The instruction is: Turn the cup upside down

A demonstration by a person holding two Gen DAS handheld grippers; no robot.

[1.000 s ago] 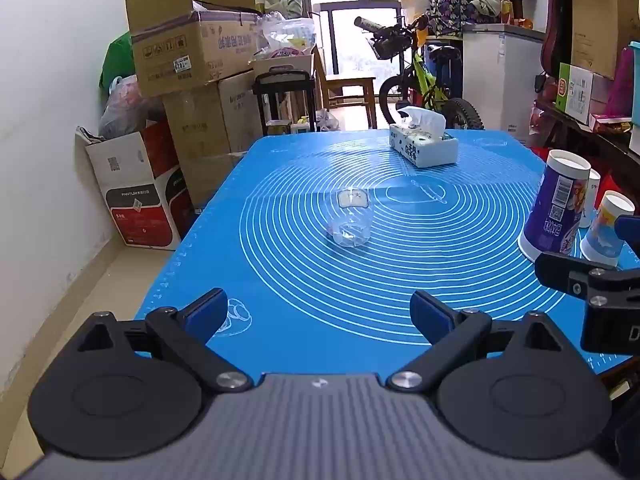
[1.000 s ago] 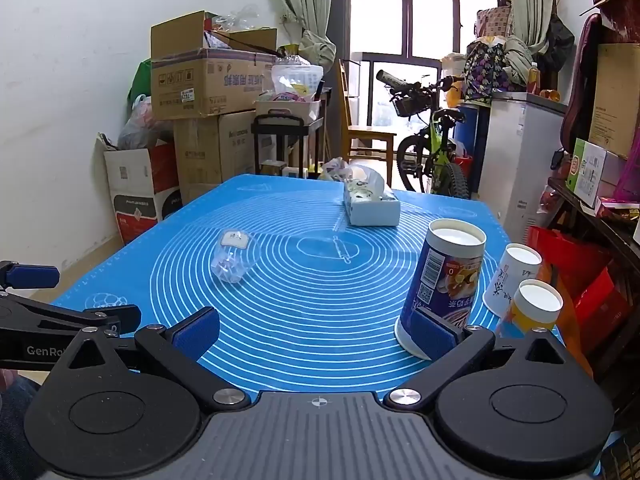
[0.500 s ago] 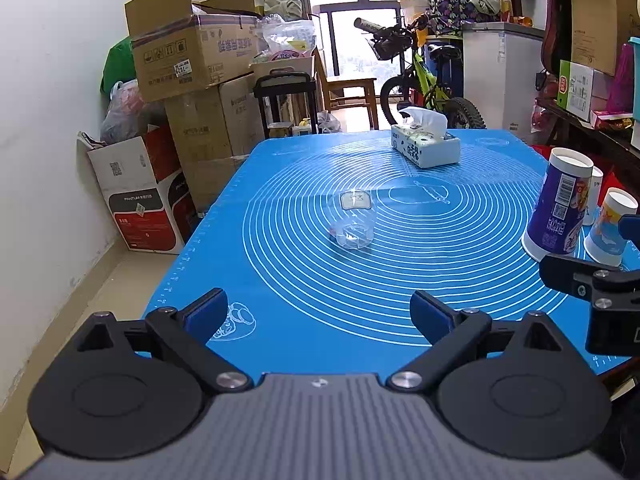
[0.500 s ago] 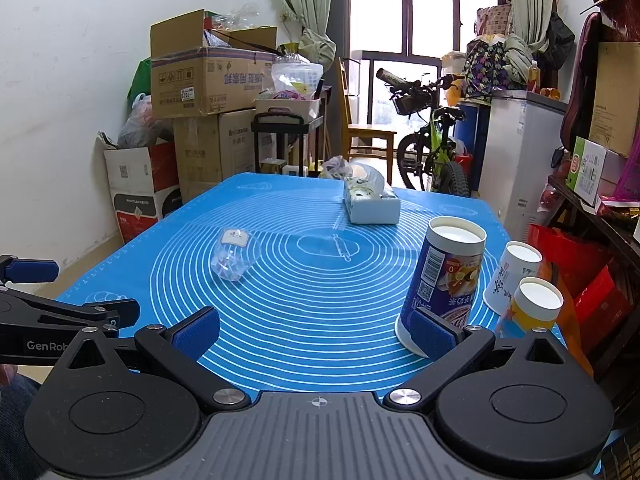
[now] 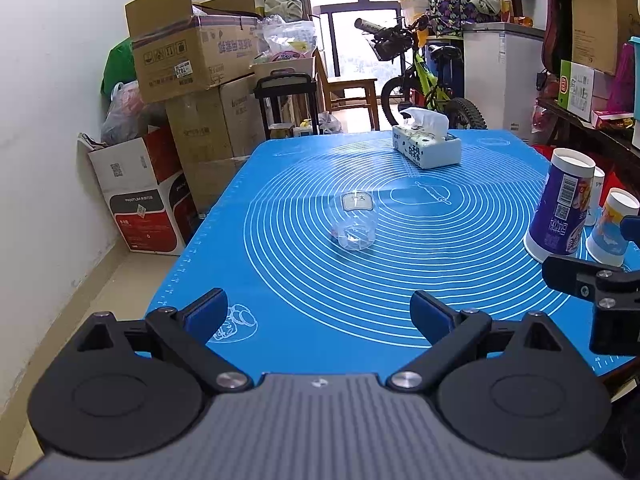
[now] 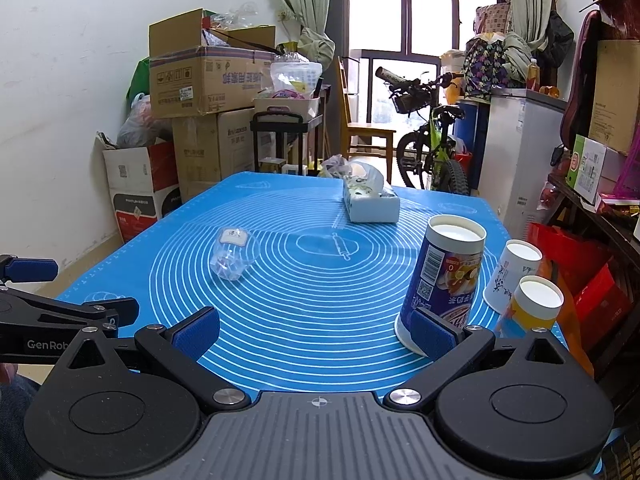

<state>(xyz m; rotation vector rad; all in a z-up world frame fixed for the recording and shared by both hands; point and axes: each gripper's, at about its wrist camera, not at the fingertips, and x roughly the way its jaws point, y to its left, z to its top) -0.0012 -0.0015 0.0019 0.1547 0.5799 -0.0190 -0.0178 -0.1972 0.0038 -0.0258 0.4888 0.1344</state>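
**Blue mat covers bench, cups and tissues on top**

A blue baking mat (image 5: 360, 280) printed with white concentric rings covers the bench. Ahead of the left tool (image 5: 318, 316), a clear plastic cup (image 5: 357, 222) lies on its side near the mat's centre. Farther off, a tissue box (image 5: 426, 146) sits toward the far edge. Just ahead of the right tool (image 6: 316, 334), a tall printed paper cup (image 6: 444, 280) and two smaller paper cups (image 6: 532, 304) stand mouth-down.

Blue mat (image 5: 320, 288) with white concentric rings; clear cup (image 5: 357, 226); blue-padded black claws.
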